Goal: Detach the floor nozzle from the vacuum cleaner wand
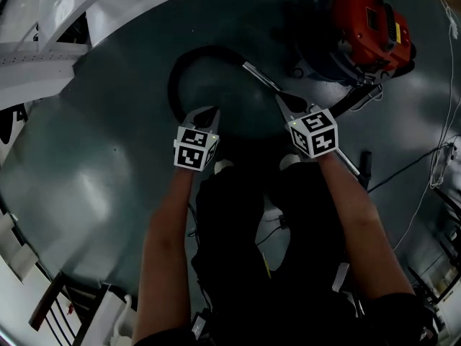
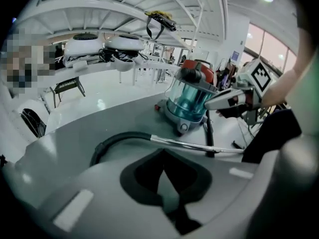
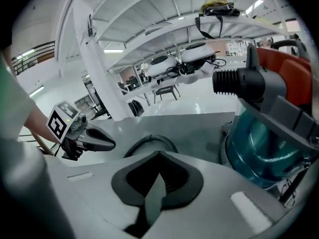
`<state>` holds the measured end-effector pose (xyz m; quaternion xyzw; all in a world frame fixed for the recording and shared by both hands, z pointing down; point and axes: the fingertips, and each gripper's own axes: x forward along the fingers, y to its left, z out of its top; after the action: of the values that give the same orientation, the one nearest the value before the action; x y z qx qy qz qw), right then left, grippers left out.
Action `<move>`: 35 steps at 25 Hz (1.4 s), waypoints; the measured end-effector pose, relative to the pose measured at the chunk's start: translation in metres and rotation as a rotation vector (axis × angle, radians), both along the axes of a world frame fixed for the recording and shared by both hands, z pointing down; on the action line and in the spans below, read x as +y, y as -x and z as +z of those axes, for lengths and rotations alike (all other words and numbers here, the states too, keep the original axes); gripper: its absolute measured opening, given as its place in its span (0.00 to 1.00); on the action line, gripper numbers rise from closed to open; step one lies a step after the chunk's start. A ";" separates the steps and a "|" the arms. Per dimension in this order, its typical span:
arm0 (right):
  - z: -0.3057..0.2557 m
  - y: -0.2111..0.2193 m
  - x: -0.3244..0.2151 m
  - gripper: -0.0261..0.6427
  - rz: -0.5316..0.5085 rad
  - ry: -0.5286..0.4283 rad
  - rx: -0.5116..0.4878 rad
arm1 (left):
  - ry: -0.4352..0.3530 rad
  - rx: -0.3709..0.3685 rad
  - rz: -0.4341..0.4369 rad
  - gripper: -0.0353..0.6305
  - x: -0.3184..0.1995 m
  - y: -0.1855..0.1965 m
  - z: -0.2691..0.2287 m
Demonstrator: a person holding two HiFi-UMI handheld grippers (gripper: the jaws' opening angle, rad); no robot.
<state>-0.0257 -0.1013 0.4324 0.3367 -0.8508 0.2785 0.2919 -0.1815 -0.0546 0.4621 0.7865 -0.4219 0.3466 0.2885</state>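
Both my tongs are closed on nothing: the left gripper (image 1: 204, 114) and the right gripper (image 1: 281, 101) each have their jaws pressed together into a pointed beak, and each gripper view shows only bare grey floor (image 1: 108, 157) past the tips. My bare forearms reach out from 6 o'clock in the head view, the left forearm (image 1: 169, 222) angling up toward 12 and the right forearm (image 1: 353, 215) slanting up toward 11, so the two marker cubes (image 1: 194, 148) sit side by side but well apart. The left gripper points at the black hose (image 1: 176, 71), which loops on the floor at 12 o'clock from its tip. The shiny metal wand (image 1: 261, 78) leaves that hose and runs toward 4 o'clock, passing under the tip of my right gripper; in the left gripper view that gripper hangs above the wand with a gap between them. Farther toward 4 o'clock the wand goes behind my right wrist, and I cannot pick out the floor nozzle there. The canister vacuum cleaner (image 1: 367, 27), red on top with a teal see-through bin, stands at 1 o'clock, near the right gripper. Thin cables (image 1: 421, 168) trail across the floor at 3 o'clock.
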 end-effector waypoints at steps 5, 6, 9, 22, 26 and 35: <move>0.058 0.015 -0.032 0.03 -0.065 -0.003 0.010 | -0.055 -0.025 0.068 0.06 -0.040 0.004 0.046; 0.072 0.017 -0.037 0.03 -0.081 0.000 0.015 | -0.064 -0.024 0.076 0.06 -0.048 0.004 0.055; 0.106 0.022 -0.052 0.03 -0.120 -0.011 0.024 | -0.099 -0.007 0.102 0.06 -0.071 -0.001 0.077; 0.138 0.046 -0.103 0.03 -0.277 -0.101 -0.059 | -0.262 -0.049 0.274 0.06 -0.145 -0.004 0.118; 0.144 0.046 -0.115 0.03 -0.270 -0.117 -0.019 | -0.282 -0.104 0.282 0.06 -0.154 -0.005 0.128; 0.204 0.048 -0.087 0.20 -0.319 -0.057 0.052 | -0.193 -0.010 0.175 0.06 -0.160 -0.029 0.171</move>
<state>-0.0736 -0.1884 0.6366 0.2124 -0.8932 0.1957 0.3447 -0.1523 -0.2146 0.6335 0.8427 -0.3843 0.3321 0.1783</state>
